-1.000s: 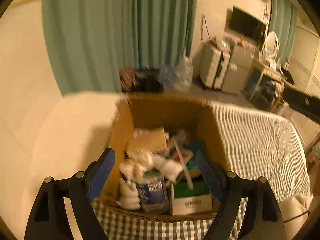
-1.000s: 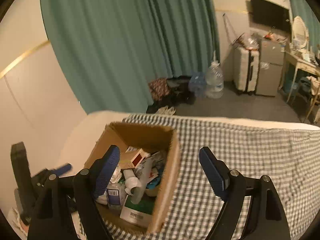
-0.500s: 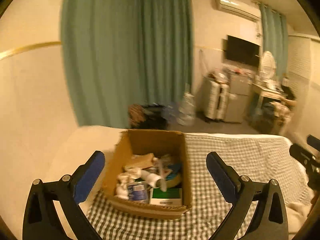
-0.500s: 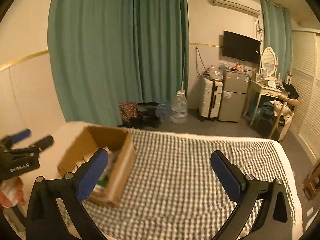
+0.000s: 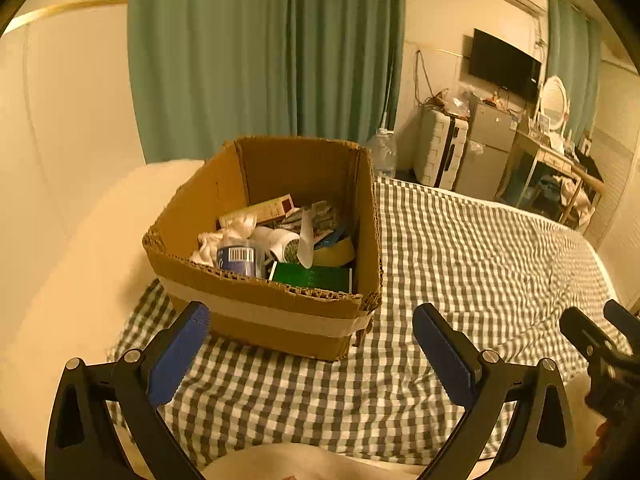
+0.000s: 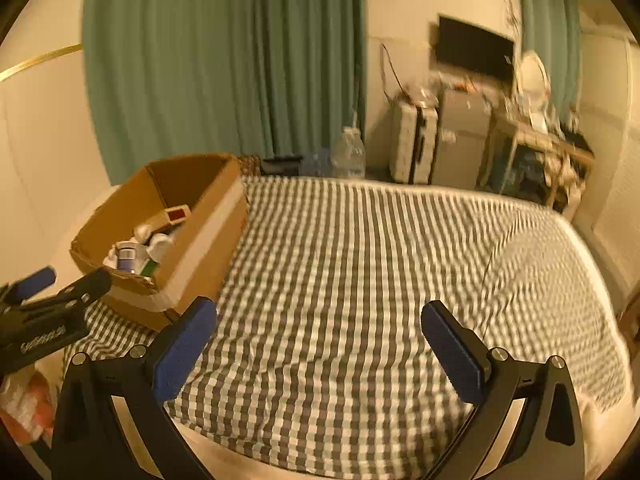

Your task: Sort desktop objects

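I have both tools over the bed [image 5: 460,248], which is covered by a grey-and-white checked sheet. In the left wrist view the left gripper [image 5: 308,344] sits low in the frame, its blue-padded fingers [image 5: 178,354] spread wide; its jaws have just been opening and nothing lies between them but sheet. Just above it, in the centre of the frame, stands the open cardboard box [image 5: 264,312], banded with pale tape along its near wall. Inside I can see a small bottle with a barcode label [image 5: 237,258] at the near left, a green box [image 5: 312,278] at the near right, crumpled white tissue [image 5: 208,242], a roll of tape [image 5: 336,252] and a long carton [image 5: 260,212] towards the back.

In the right wrist view the right gripper [image 6: 318,340] is also fully released, its jaws having just been opening, with only bare checked sheet between its fingers [image 6: 452,356]. The box appears there at the centre left of the frame, and the left gripper pokes in from the lower left edge. The right gripper shows at the lower right edge of the left wrist view. Green curtains [image 5: 264,52] hang behind the bed.
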`<state>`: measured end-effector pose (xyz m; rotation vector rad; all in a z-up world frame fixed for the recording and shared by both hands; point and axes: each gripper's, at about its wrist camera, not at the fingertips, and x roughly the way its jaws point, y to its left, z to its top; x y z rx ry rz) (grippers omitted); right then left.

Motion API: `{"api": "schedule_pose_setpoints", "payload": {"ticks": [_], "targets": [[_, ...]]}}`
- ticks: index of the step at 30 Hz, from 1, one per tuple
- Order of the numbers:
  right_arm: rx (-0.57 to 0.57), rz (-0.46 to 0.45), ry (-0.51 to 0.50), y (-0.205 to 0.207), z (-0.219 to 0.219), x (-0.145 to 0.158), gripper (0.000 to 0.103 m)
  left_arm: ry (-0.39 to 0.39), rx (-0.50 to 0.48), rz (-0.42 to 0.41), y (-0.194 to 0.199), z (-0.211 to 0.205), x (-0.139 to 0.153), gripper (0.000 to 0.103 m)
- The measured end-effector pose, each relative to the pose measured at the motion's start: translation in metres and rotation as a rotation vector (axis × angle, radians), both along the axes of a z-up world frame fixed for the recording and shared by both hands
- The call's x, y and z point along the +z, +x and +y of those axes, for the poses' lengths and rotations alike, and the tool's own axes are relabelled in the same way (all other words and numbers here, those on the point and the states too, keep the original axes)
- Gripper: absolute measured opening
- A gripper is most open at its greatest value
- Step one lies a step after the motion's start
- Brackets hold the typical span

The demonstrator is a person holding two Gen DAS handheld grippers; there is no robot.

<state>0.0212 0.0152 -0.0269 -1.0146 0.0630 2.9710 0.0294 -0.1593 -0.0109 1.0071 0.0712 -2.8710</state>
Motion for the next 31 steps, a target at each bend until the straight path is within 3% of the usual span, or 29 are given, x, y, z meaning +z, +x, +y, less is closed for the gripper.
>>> {"api": "schedule_pose_setpoints", "payload": {"ticks": [5,10,21,26,31], "targets": [[-0.016,-0.04,-0.065,-0.001,0.007,-0.013,0.103,-0.01,-0.059,0.026,0.006,0.008,0.002,0.103],[-0.012,-0.021,-0.01,0.004,0.002,-0.011,0.103,-0.016,-0.069,0.026,0.008,0.016,0.005,0.103],[-0.032,-0.059,-0.043,0.003,0.009,-0.02,0.103,0.0,-0.068,0.009,0.006,0.013,0.004,0.103],[-0.034,-0.063,-0.043,0.003,0.009,-0.021,0.103,0.043,-0.091,0.012,0.01,0.013,0.001,0.103],[-0.029,-0.053,-0.03,0.005,0.006,-0.02,0.103,0.0,-0.094,0.002,0.011,0.022,0.002,0.103]]}}
